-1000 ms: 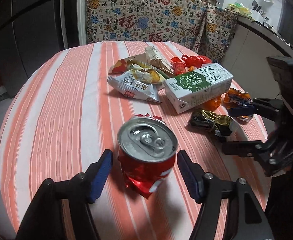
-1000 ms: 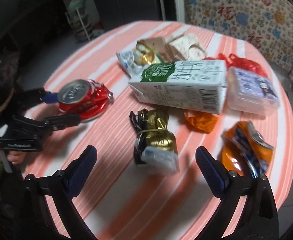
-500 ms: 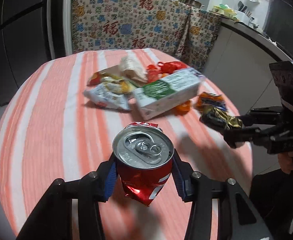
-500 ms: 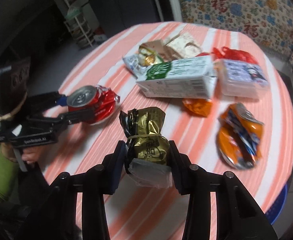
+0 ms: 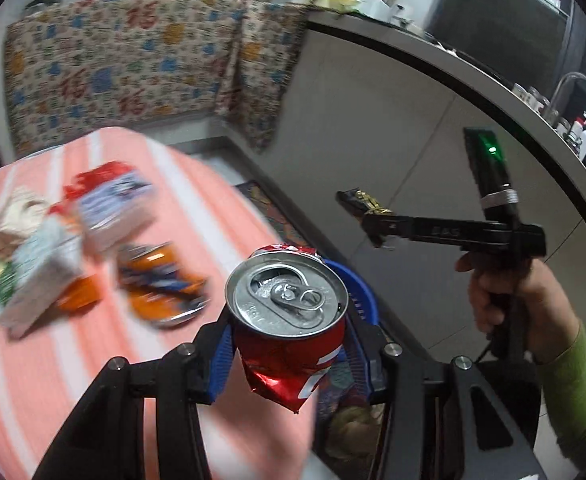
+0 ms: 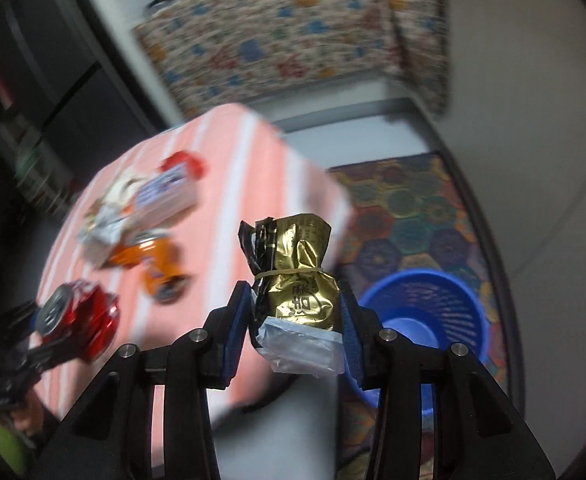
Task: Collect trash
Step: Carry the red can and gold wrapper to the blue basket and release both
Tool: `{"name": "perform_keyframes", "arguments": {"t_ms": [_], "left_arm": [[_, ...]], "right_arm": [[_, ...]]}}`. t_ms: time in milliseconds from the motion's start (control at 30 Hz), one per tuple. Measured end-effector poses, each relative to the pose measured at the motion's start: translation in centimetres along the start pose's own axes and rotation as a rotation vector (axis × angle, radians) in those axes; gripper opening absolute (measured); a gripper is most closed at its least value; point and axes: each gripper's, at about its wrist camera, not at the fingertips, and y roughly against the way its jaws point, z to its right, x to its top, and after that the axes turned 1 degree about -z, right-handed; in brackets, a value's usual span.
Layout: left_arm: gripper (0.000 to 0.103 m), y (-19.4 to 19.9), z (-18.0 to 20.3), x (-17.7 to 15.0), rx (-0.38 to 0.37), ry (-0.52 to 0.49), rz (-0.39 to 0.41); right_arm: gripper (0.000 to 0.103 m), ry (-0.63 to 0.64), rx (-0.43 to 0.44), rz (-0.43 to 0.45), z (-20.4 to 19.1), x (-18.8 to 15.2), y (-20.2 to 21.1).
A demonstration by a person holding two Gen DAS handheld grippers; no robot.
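Observation:
My left gripper [image 5: 289, 344] is shut on a crushed red soda can [image 5: 287, 320], held in the air past the table's right edge, above a blue basket [image 5: 359, 292]. My right gripper [image 6: 293, 320] is shut on a gold foil packet [image 6: 297, 280] tied with a rubber band, held above the floor just left of the blue basket [image 6: 445, 320]. The right gripper with the packet also shows in the left wrist view [image 5: 367, 212]. The left gripper with the can shows in the right wrist view [image 6: 77, 320].
On the striped round table [image 5: 33, 360] lie a crushed orange can [image 5: 161, 284], a milk carton [image 5: 37, 272], a white-blue pack [image 5: 113, 208] and wrappers. A patterned mat [image 6: 405, 208] covers the floor by a white counter wall [image 5: 393, 152].
Both grippers closed on their items, lifted them off the table and swung right toward the blue basket on the floor.

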Motion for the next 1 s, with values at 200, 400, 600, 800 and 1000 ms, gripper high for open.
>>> {"name": "perform_keyframes", "arguments": {"t_ms": [200,400,600,800,1000], "left_arm": [[0.049,-9.1,5.8,3.0,-0.026,-0.044,-0.085],[0.049,-17.1,8.1,3.7,-0.028,-0.031,-0.169],[0.049,-21.8,9.0,3.4,-0.020,-0.037,-0.212],[0.049,-24.5,9.6,3.2,-0.006,-0.057,-0.228],[0.074,-25.5,10.4,2.5,0.032,-0.078,-0.183]], "right_arm": [[0.044,-0.137,-0.092,-0.014,7.8,0.3,-1.2],[0.044,-0.187,-0.131,-0.016,12.0,-0.3,-2.0],[0.044,-0.213,-0.130,-0.023,13.1,-1.0,-2.0],[0.045,-0.218,-0.140,-0.021,13.8,-0.7,-2.3],[0.066,-0.241,-0.145,-0.005,14.3,-0.6,-2.2]]}}
